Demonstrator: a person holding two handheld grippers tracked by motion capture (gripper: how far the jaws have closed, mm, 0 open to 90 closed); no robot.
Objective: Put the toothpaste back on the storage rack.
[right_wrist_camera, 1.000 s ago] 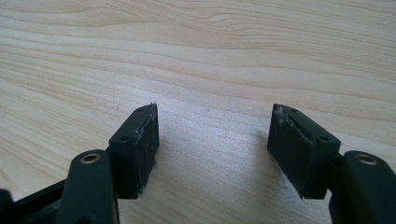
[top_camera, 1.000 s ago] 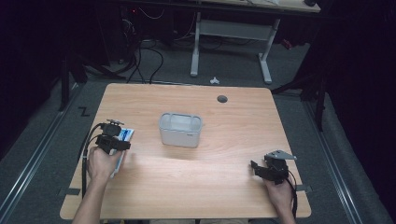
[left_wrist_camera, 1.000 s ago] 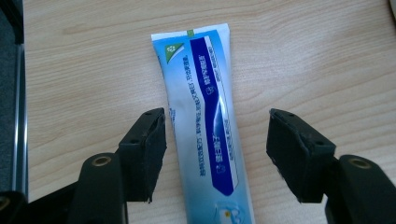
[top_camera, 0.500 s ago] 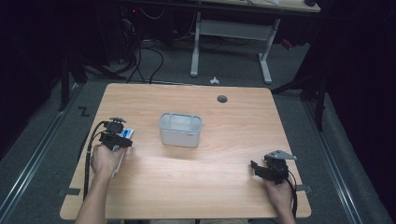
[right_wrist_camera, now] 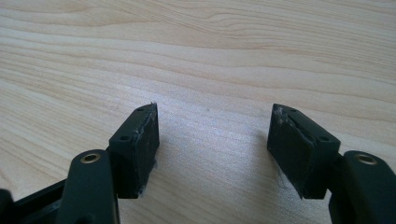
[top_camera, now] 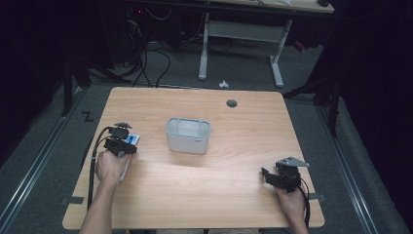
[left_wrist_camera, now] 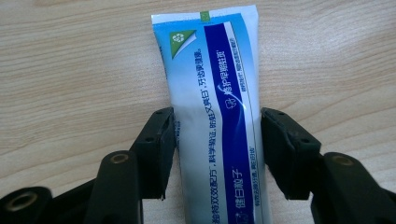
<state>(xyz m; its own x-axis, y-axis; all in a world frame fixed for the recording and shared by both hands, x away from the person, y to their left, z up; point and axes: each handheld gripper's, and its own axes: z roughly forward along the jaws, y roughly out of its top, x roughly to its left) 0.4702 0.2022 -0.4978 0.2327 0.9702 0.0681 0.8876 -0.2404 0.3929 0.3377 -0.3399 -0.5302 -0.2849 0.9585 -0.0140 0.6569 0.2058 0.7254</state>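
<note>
The toothpaste tube (left_wrist_camera: 215, 116) lies flat on the table (top_camera: 234, 195), its lower end cut off at the frame edge. The left gripper (left_wrist_camera: 215, 154) straddles it, jaws touching both sides (grip pressure unclear). The right gripper (right_wrist_camera: 212, 149) gapes over bare wood. Beyond sits a plastic tub (top_camera: 188, 135). The left hand (top_camera: 111, 167) has edged forward since earlier.

Dark room; grey floor (top_camera: 48, 146); white-legged desk (top_camera: 243, 34) behind.
</note>
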